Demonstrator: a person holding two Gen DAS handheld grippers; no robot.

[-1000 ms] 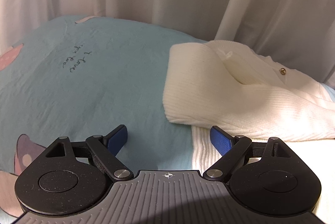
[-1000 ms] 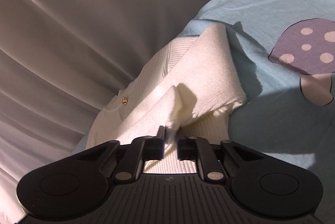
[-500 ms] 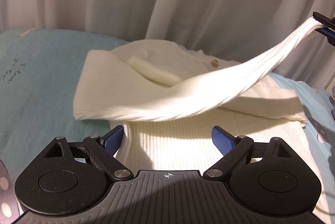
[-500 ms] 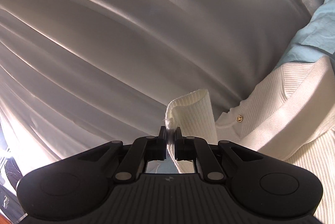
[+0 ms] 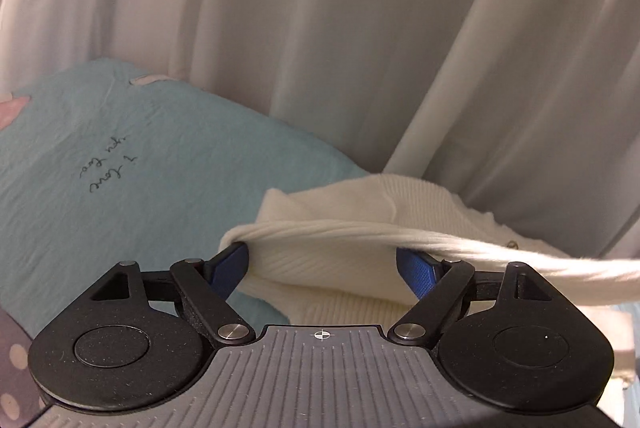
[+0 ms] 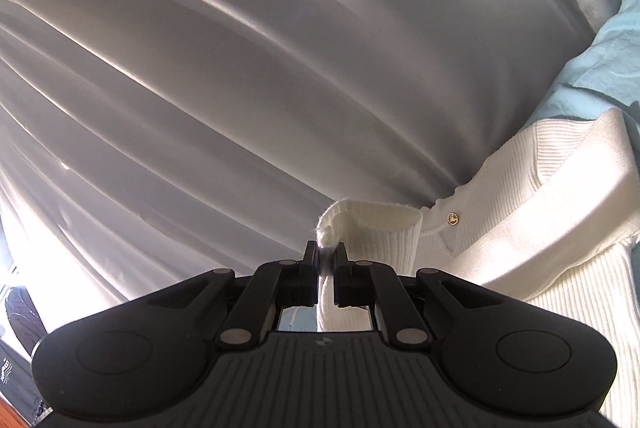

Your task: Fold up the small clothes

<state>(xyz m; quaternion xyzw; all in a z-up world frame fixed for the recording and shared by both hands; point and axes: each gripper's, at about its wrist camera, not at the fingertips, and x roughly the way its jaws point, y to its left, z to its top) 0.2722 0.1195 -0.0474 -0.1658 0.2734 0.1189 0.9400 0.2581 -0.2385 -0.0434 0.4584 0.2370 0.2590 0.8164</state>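
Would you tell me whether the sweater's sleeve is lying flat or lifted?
Lifted: the right claw pinches the sleeve's cuff above the sweater.

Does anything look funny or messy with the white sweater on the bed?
Yes. One sleeve of the white cardigan is pulled out taut instead of lying flat: the right tool pinches its cuff, and it stretches across the left tool, whose jaws are closing. Nothing looks torn.

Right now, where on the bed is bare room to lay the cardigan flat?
The blue sheet lies bare left of the white cardigan, from the curtain down to the left gripper. The right side is crowded: the cardigan's body lies there and its sleeve stretches across.
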